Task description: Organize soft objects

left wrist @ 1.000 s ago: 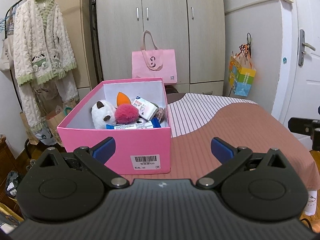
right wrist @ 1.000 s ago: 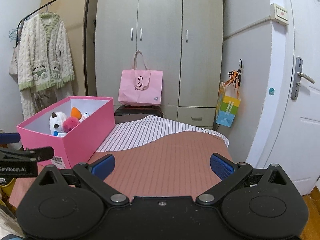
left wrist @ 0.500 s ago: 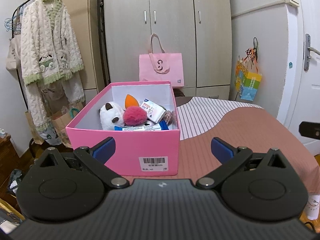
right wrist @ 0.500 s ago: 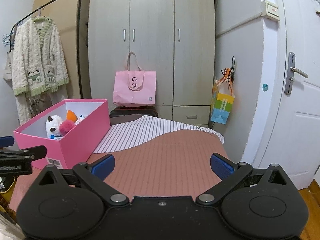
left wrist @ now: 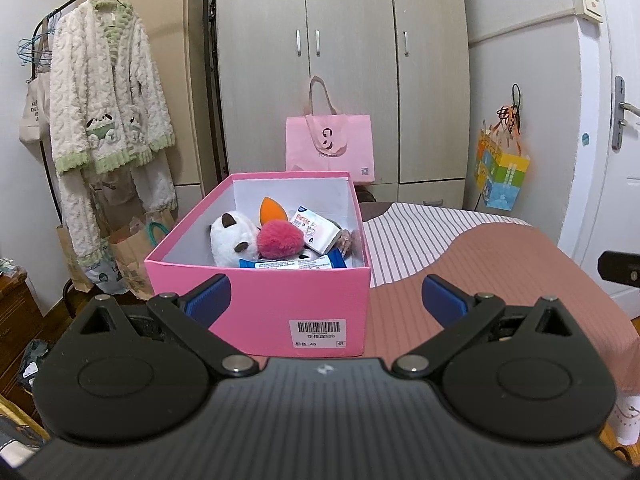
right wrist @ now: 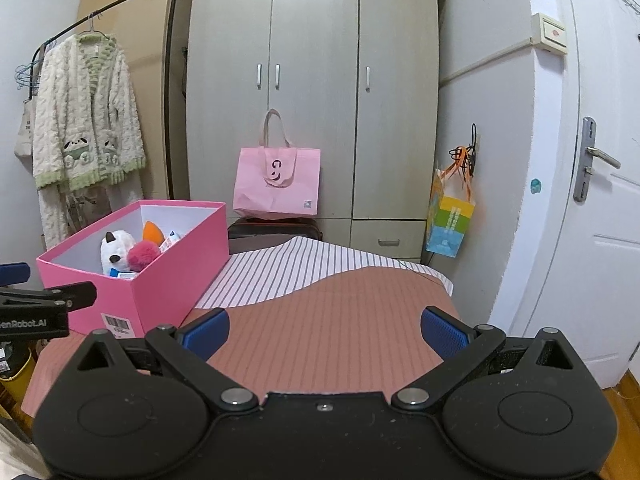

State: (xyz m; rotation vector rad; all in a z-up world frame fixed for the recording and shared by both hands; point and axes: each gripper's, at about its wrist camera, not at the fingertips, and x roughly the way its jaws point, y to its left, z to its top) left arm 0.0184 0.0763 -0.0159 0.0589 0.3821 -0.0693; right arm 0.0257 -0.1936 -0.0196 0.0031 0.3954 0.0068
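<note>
A pink box (left wrist: 264,300) stands on the striped bedspread (left wrist: 472,264), holding a white plush (left wrist: 232,240), a pink pompom (left wrist: 279,239), an orange piece (left wrist: 272,210) and tissue packs (left wrist: 314,230). My left gripper (left wrist: 326,300) hangs open just in front of the box's near wall, nothing between its blue pads. In the right wrist view the same pink box (right wrist: 168,276) sits at the left, and my right gripper (right wrist: 326,330) is open and empty over the bare bedspread (right wrist: 340,320). The left gripper's arm pokes in at that view's left edge.
A grey wardrobe (left wrist: 344,68) stands behind, with a pink tote bag (left wrist: 330,148) on a dark case. A fleece robe (left wrist: 108,120) hangs on a rack at the left. A colourful gift bag (left wrist: 502,172) hangs on the right wall beside a white door (right wrist: 600,200).
Both grippers have drawn back and tilted up slightly, so the box sits lower and farther in view. Both stay open and empty. Nothing in the box has moved.
</note>
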